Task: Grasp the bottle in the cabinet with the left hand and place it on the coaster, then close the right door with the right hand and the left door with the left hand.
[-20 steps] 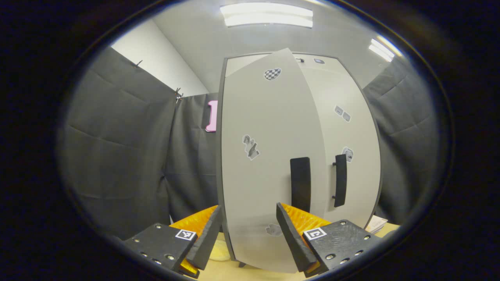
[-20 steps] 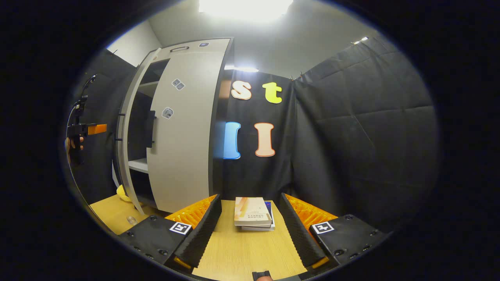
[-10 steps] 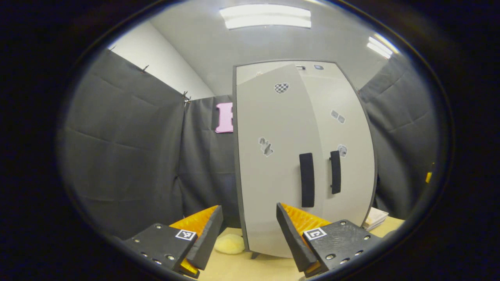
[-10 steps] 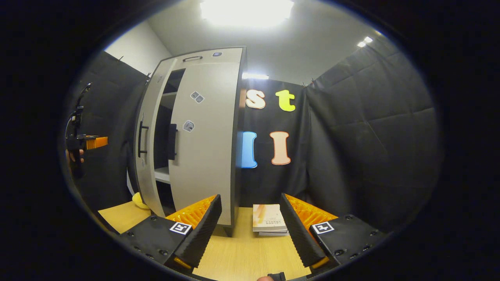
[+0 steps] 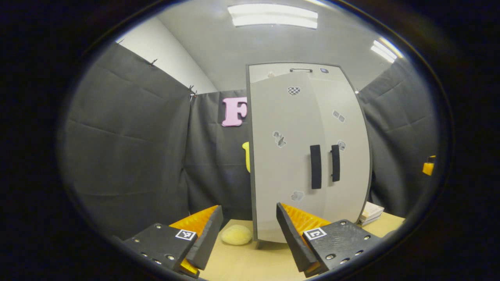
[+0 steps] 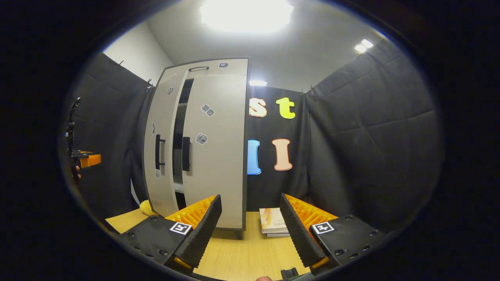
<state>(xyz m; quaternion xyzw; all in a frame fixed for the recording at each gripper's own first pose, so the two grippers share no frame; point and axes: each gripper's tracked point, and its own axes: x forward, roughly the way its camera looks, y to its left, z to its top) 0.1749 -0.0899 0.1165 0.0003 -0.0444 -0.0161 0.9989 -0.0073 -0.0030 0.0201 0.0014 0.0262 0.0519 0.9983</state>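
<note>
Black cloth walls close us in on every side, and under us runs a pale wooden table (image 6: 242,257). On it stands the grey cabinet (image 5: 308,156), upright, with two dark vertical handles near its middle seam.

From the left gripper view we see the left door (image 5: 283,164) nearly flat against the front, its handle (image 5: 315,166) just beside the right door's handle (image 5: 335,162). From the right gripper view we see a dark vertical gap between the two doors, so the left door (image 6: 162,148) stands slightly ajar while the right door (image 6: 218,152) lies closed against the frame. Small stickers dot both doors.

Around the cabinet we find a yellow soft lump (image 5: 236,235) on the table by its left foot, and a small stack of books (image 6: 274,226) by its right side, lying flat. We cannot make out the bottle or the coaster in either view.

Our left gripper (image 5: 247,230) hangs in front of the cabinet, well apart from the door, its fingers spread wide with nothing between them and touching nothing. Our right gripper (image 6: 250,230) is likewise spread wide and empty, held above the table with the books showing beyond its gap. Far off at the left edge of the right gripper view we see the other gripper (image 6: 88,159) and a hand (image 6: 76,171) holding it.
</note>
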